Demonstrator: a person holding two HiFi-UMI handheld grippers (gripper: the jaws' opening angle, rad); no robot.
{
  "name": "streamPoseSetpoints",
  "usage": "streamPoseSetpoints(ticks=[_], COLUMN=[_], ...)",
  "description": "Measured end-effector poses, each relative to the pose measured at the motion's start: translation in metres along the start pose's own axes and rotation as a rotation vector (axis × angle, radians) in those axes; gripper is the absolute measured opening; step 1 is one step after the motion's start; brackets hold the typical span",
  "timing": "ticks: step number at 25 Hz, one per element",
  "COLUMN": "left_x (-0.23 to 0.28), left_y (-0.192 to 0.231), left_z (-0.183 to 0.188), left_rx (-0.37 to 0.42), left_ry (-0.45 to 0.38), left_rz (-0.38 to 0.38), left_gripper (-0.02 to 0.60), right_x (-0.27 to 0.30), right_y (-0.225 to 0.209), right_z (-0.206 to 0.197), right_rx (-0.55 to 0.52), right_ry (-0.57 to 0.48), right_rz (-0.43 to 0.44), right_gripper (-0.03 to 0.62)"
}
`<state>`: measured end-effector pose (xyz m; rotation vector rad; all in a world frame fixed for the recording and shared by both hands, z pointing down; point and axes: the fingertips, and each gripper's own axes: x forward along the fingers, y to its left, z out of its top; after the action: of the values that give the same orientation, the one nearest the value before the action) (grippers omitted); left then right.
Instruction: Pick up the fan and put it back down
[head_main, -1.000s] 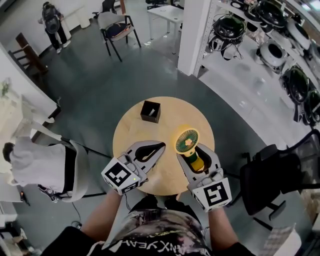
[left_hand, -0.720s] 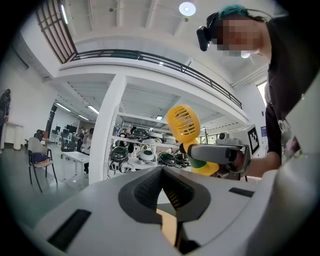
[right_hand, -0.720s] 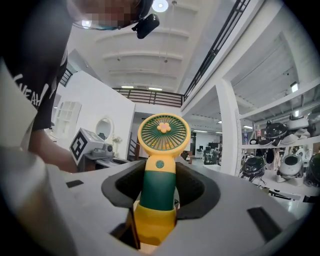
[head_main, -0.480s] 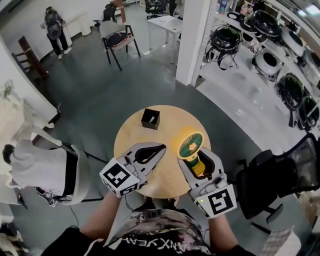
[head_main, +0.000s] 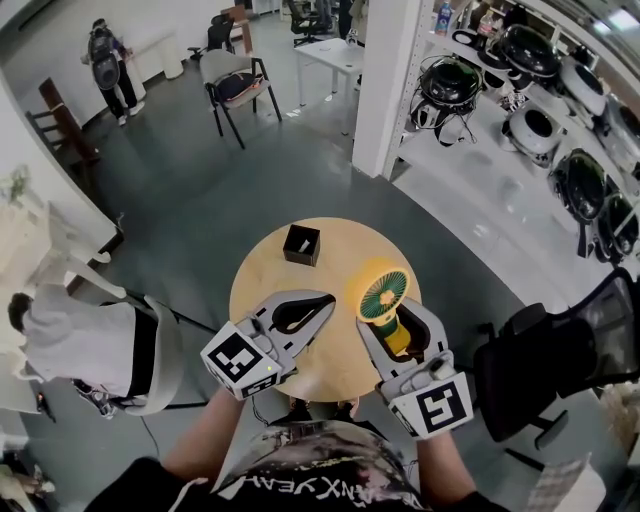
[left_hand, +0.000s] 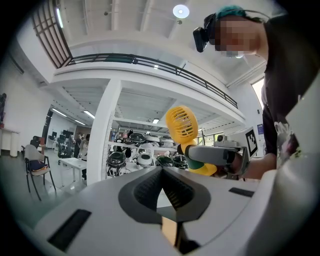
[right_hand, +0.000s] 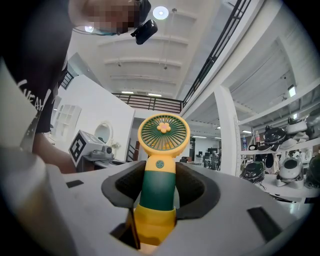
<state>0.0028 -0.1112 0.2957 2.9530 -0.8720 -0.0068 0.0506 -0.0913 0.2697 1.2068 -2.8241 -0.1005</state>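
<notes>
A small hand fan (head_main: 383, 297), with a yellow head, green grille, green handle and yellow base, stands upright between the jaws of my right gripper (head_main: 390, 322), held above the round wooden table (head_main: 300, 275). In the right gripper view the pads press on the fan's (right_hand: 159, 175) handle from both sides, so the right gripper (right_hand: 159, 197) is shut on it. My left gripper (head_main: 322, 303) hovers beside it to the left, its tips together and nothing between them. In the left gripper view the fan (left_hand: 181, 122) shows beyond the closed tips of the left gripper (left_hand: 161, 172).
A small black open box (head_main: 301, 244) sits at the table's far side. A white pillar (head_main: 385, 70) and shelves of helmets (head_main: 530, 110) stand at the right. A black office chair (head_main: 560, 350) is near right; a chair with white cloth (head_main: 90, 340) at left.
Both grippers have risen a little, the fan going up with the right one. The grip on the fan looks the same, and the left jaws stay together.
</notes>
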Motion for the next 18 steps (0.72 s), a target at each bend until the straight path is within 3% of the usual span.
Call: streamPoseSetpoints(ticks=[18], left_x=[0.007], left_y=[0.007], left_z=[-0.004], left_rx=[0.017], left_ry=[0.000], left_rz=[-0.007], left_gripper=[0.012], right_x=[0.008], right_y=[-0.011], right_z=[-0.016], right_rx=[0.000], right_ry=[0.030], right_rz=[-0.009], right_gripper=[0.183])
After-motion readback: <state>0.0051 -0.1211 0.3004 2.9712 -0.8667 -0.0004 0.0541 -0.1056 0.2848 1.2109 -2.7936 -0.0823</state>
